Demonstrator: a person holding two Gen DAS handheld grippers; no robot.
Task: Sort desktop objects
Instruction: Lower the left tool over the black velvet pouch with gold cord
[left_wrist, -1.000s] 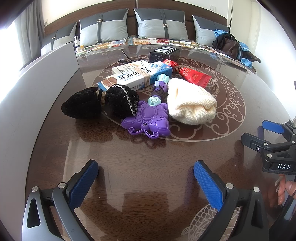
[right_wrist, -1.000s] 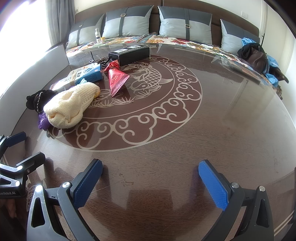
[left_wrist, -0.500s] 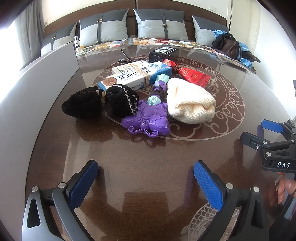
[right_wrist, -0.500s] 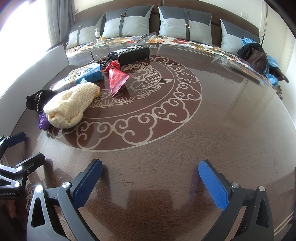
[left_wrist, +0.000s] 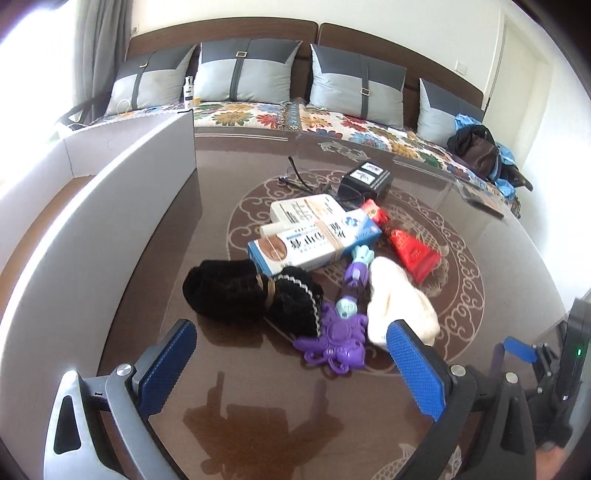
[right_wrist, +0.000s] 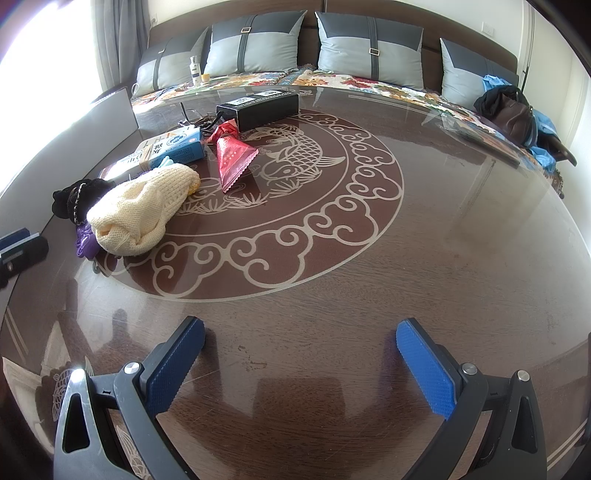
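The desktop objects sit in a messy pile on the dark brown table (right_wrist: 424, 258), over the left part of its round fish pattern. In the left wrist view the pile is at 12 o'clock from the left gripper (left_wrist: 291, 354), close in front of it. The left gripper has its two blue pads wide apart and holds nothing. The purple toy (left_wrist: 338, 341) lies nearest, just ahead of the gap between the pads. The black fuzzy bundle (left_wrist: 251, 295), tied in the middle with a band, touches the toy at its 10 o'clock. The cream knit hat (left_wrist: 400, 306) touches the toy at its 2 o'clock, and the right pad covers a bit of the hat's near edge. Behind them lie the blue and white boxes (left_wrist: 314, 236), held together with rubber bands. The red packet (left_wrist: 410, 247) is at 3 o'clock from the boxes, and the black box (left_wrist: 365, 181) sits farther back with some dark cords beside it. The right gripper (right_wrist: 299, 365) is also spread wide with nothing in it, over a bare part of the table. From it the pile is at about 10 o'clock, well apart. A white board (left_wrist: 103, 229) stands along the table's left edge.
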